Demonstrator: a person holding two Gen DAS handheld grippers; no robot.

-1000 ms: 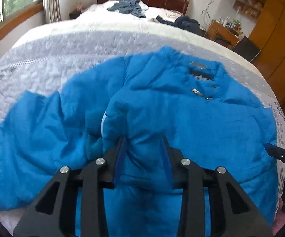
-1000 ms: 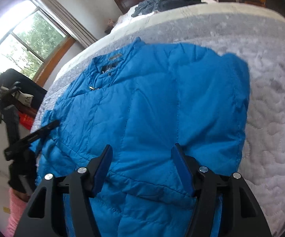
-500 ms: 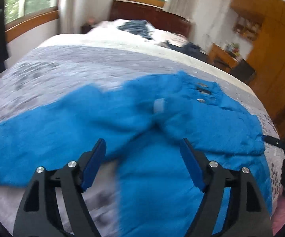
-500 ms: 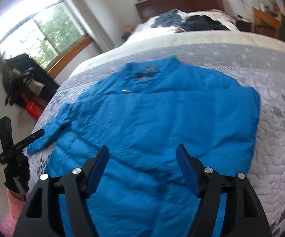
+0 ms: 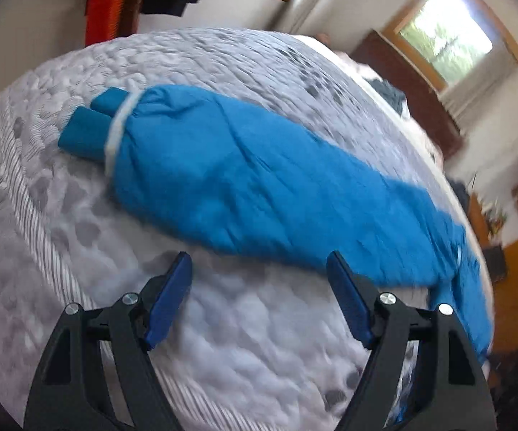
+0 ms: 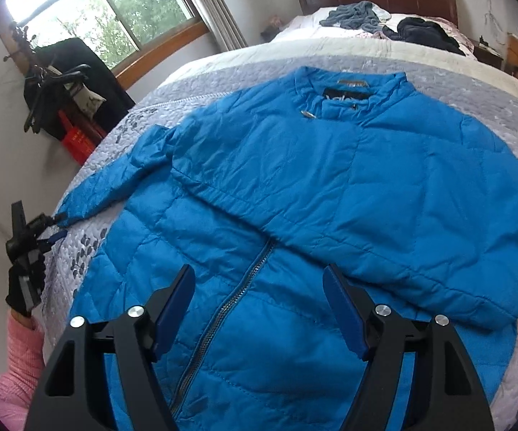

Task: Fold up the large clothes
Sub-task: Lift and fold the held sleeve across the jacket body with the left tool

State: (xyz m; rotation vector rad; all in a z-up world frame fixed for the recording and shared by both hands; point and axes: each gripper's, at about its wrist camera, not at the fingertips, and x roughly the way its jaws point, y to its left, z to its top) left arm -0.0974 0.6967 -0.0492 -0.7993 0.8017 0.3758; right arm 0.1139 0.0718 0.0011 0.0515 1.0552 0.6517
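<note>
One second back the left gripper (image 5: 259, 280) pinched the blue quilted puffer jacket (image 5: 294, 194); now spread and empty, it faces the outstretched sleeve on the grey quilted bed (image 5: 223, 341).

Right gripper (image 6: 259, 291) hovers spread above the zipper (image 6: 223, 309); opposite sleeve already folded across, this one next.

Quilted, faintly glossy blue jacket (image 6: 330, 186) on matt, stitched grey bedspread (image 5: 244, 327).

One blue jacket, two grippers, one bed

There is one blue jacket (image 6: 330, 186) on one bed (image 6: 503, 100). Two sleeves show, one spread out (image 5: 244, 179) and one folded over (image 6: 402, 215). There are two hand-held grippers, left (image 5: 259, 280) and right (image 6: 259, 287), and two clothes piles (image 6: 392, 21) far back.
</note>
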